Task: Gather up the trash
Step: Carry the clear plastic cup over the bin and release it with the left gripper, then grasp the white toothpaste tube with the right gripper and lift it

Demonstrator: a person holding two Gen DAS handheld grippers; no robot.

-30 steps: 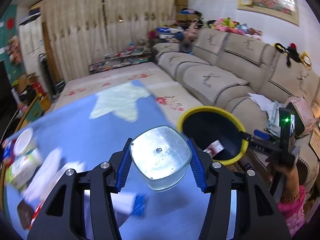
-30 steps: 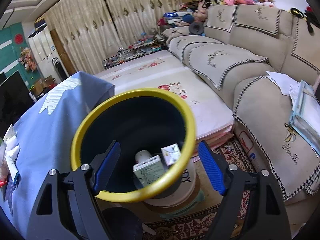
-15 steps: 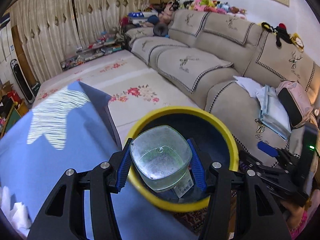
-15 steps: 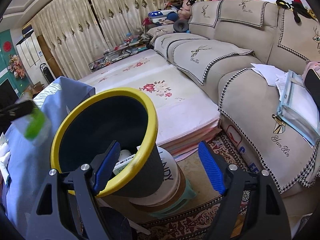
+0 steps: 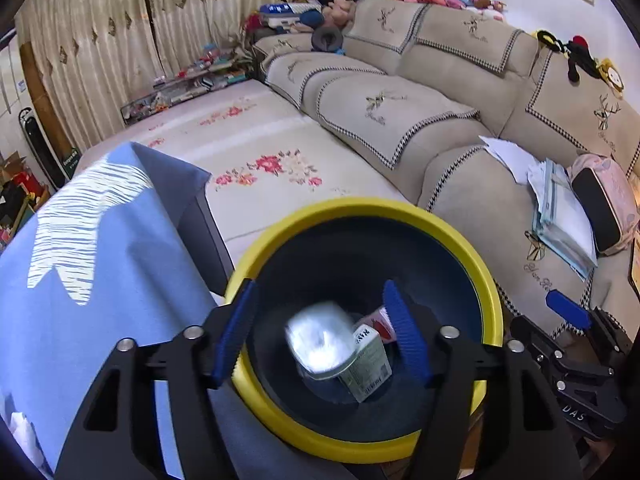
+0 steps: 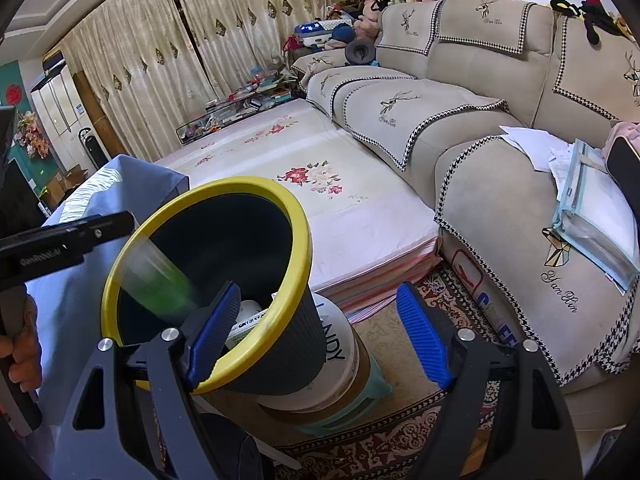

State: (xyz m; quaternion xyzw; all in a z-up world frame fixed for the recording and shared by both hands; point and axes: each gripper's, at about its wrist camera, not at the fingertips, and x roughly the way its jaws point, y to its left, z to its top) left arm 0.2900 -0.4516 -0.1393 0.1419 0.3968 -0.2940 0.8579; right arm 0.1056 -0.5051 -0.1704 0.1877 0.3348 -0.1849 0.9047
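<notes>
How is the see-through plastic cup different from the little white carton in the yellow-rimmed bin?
The see-through plastic cup looks blurred, as if falling; the little white carton is sharp and lies still. The cup is rounded and clear; the carton is boxy with printed labels. Both are inside the yellow-rimmed bin.

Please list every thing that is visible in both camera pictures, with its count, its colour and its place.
bin: one, dark with yellow rim, beside the table
plastic cup: one, clear, blurred, inside the bin
cartons: at least two, white, in the bin
tablecloth: one, blue, left
sofa: one, beige, right
mat: one, white, floral, floor
bucket: one, white, under the bin
left gripper: black, blue pads, open above the bin
right gripper: open, straddling the rim
</notes>
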